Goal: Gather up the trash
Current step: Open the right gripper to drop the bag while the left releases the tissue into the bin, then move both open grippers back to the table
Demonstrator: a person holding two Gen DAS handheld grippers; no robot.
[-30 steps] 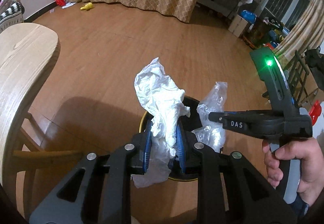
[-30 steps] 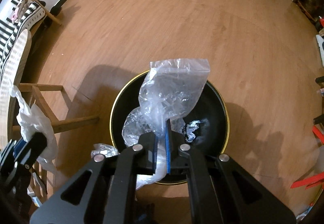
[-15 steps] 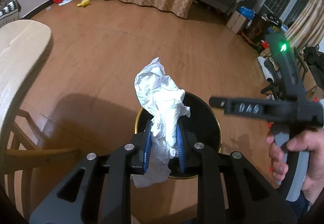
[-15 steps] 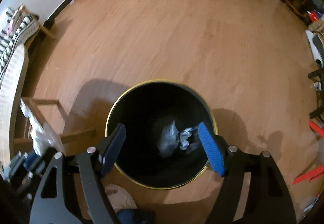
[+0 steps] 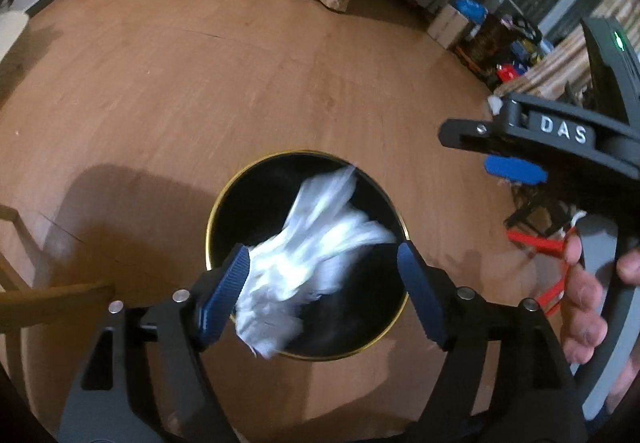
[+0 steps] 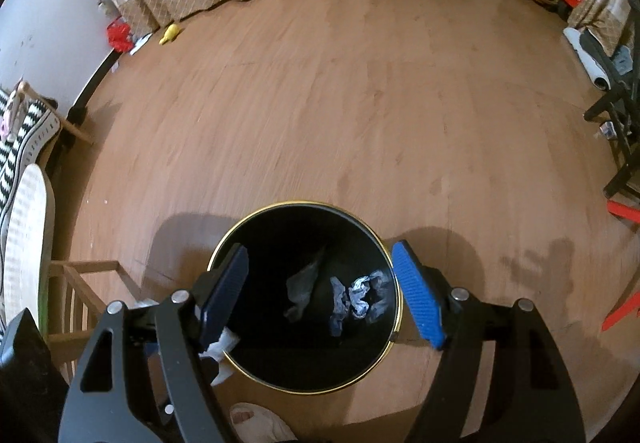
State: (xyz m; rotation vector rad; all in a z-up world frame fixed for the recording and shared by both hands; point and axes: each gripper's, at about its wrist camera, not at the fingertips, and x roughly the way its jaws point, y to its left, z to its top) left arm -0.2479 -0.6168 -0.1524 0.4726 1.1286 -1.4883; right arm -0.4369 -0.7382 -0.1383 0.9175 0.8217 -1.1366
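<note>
A black bin with a gold rim stands on the wood floor under both grippers. My left gripper hangs over its mouth with its jaws opening. A crumpled white tissue, blurred, is dropping between the pads toward the bin. My right gripper is open and empty above the same bin. Inside lie a clear plastic bag and crumpled paper. In the left wrist view the right gripper's blue pad shows at the right, held by a hand.
A wooden chair stands left of the bin beside a pale tabletop. A foot is just in front of the bin. Red strips and clutter line the right side. A yellow toy lies by the curtain.
The right gripper opened and its plastic bag fell into the bin, then it rose. The left gripper moved over the bin, spread its jaws and let the tissue go.
</note>
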